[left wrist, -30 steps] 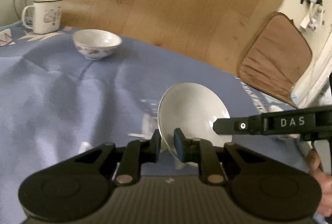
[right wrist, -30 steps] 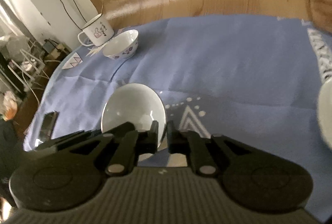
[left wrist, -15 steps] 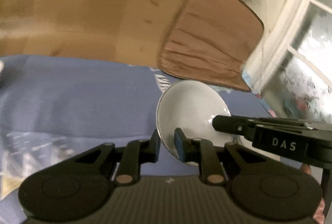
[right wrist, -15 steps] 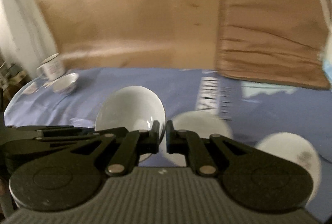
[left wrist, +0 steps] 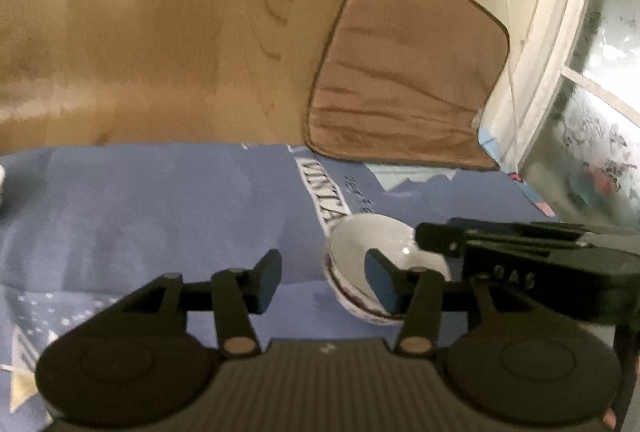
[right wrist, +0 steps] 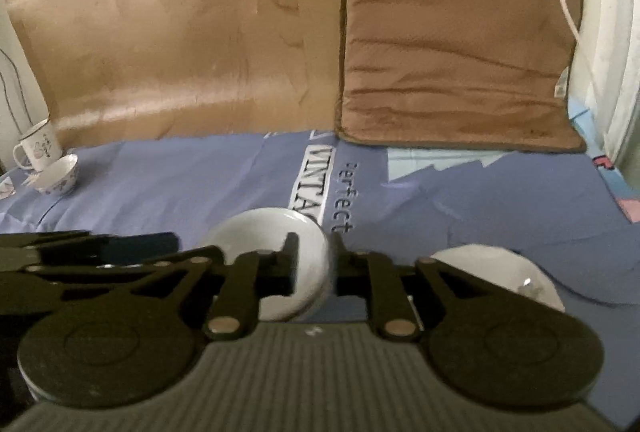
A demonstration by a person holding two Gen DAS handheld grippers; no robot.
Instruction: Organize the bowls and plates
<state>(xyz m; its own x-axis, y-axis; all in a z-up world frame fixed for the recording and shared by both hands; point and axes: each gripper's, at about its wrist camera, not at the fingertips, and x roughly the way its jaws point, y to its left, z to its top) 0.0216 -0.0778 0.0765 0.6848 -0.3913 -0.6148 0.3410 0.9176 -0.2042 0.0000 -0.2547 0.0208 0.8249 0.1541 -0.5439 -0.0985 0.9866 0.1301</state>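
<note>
Left gripper (left wrist: pixel 322 282) released bowl (left wrist: pixel 384 252), now rightward

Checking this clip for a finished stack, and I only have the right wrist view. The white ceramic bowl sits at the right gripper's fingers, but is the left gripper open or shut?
Observer: Open. In the left wrist view the left gripper has its jaws spread wide, with nothing clamped between them.
Reviewer: And what is under the white ceramic bowl? The fingers hide it for me.
Observer: The white ceramic bowl is nested in a second bowl with a dark patterned outside, which stands on the blue printed cloth.
</note>
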